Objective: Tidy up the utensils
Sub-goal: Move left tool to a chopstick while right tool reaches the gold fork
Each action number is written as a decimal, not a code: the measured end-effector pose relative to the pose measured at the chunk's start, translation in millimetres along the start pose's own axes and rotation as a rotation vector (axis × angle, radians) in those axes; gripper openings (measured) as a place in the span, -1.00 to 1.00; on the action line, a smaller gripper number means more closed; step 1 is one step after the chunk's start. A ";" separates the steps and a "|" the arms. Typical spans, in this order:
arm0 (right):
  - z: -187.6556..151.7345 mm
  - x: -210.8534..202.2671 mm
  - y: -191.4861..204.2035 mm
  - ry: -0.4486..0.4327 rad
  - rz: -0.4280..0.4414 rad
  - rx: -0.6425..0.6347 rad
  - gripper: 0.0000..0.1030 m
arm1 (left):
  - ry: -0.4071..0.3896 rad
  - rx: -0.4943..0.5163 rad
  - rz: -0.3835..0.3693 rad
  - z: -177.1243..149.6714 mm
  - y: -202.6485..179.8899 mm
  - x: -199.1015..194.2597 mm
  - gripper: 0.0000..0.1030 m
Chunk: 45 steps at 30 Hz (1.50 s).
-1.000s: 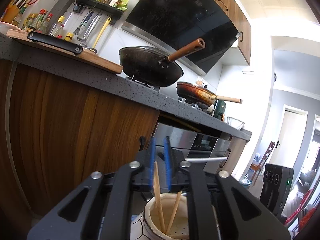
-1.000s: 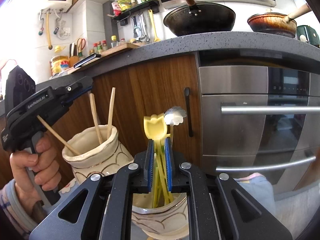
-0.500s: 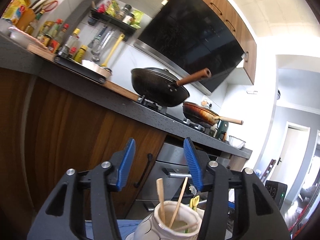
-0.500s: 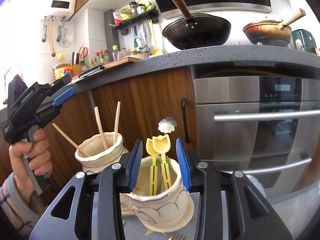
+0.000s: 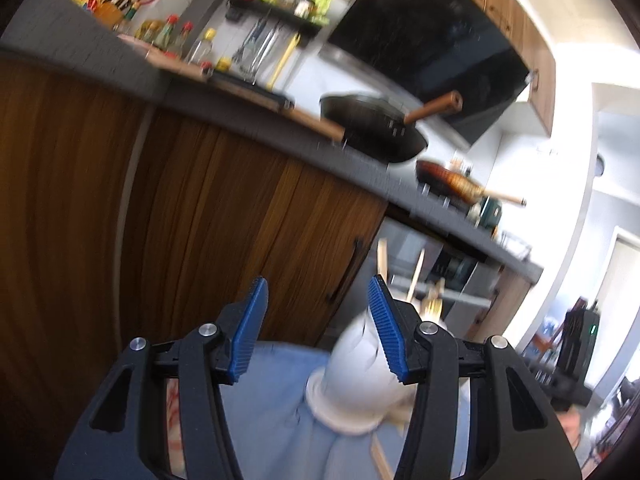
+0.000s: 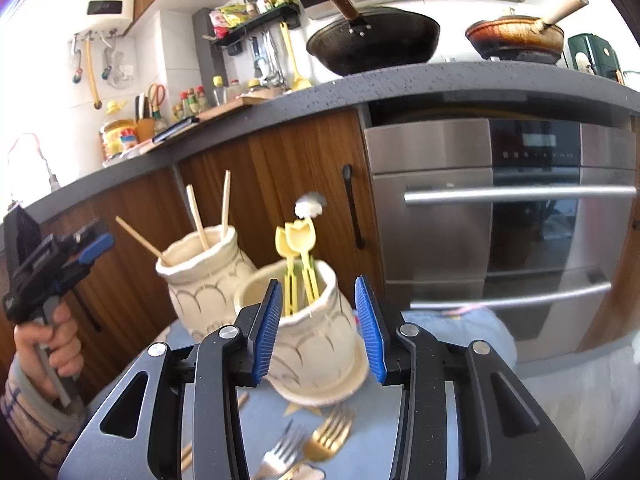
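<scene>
Two cream ceramic jars stand on a blue cloth (image 6: 460, 332). The left jar (image 6: 200, 276) holds three wooden chopsticks (image 6: 197, 218). The right jar (image 6: 316, 332) holds yellow tulip-handled utensils (image 6: 298, 240) and a white-topped one. My right gripper (image 6: 318, 324) is open and empty, just in front of the right jar. Loose forks (image 6: 316, 438), gold and silver, lie on the cloth below it. My left gripper (image 5: 316, 332) is open and empty, left of the chopstick jar (image 5: 360, 376); it also shows in the right wrist view (image 6: 86, 246).
A dark countertop (image 6: 440, 80) carries a black wok (image 6: 372, 44) and a brown pan (image 6: 516, 38). Wooden cabinet doors (image 5: 200, 220) and a steel oven (image 6: 500, 200) stand behind the jars. Another chopstick (image 5: 380, 460) lies on the cloth.
Both grippers opened, releasing a chopstick into the left jar and the yellow utensil into the right jar. Both have pulled back; the left one swung away to the left.
</scene>
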State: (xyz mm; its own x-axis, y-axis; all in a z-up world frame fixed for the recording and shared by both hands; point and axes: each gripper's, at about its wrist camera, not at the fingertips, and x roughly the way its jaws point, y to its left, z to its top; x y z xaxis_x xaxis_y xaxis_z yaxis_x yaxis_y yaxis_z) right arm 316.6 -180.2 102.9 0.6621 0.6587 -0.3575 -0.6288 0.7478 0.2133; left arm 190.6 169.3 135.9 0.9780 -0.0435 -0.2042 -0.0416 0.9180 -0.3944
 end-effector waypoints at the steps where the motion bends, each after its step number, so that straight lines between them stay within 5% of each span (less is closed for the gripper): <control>1: -3.2 -2.1 -0.9 0.010 -0.002 0.006 -0.23 | 0.031 0.004 0.003 -8.8 -2.0 -1.1 0.00; 20: -75.9 4.7 7.7 0.335 -0.016 0.031 -0.23 | 0.425 0.204 0.002 -109.7 -66.4 11.6 0.00; 27: -90.9 16.5 19.4 0.428 0.011 -0.016 -0.23 | 0.548 0.289 0.024 -136.0 -81.8 25.7 -0.31; 30: -96.9 21.1 22.8 0.467 0.012 -0.030 -0.23 | 0.585 0.300 0.025 -139.2 -81.3 32.7 -0.48; 45: -101.5 22.4 26.2 0.501 0.042 -0.045 -0.55 | 0.654 0.381 0.048 -151.8 -94.5 45.8 -0.50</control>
State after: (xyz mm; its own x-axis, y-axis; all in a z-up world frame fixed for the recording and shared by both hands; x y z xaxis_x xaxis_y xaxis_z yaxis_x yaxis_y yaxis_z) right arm 273.5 -154.4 8.1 0.3657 0.5591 -0.7441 -0.6748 0.7099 0.2017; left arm 208.3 20.7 27.8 0.6515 -0.1159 -0.7497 0.1084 0.9923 -0.0592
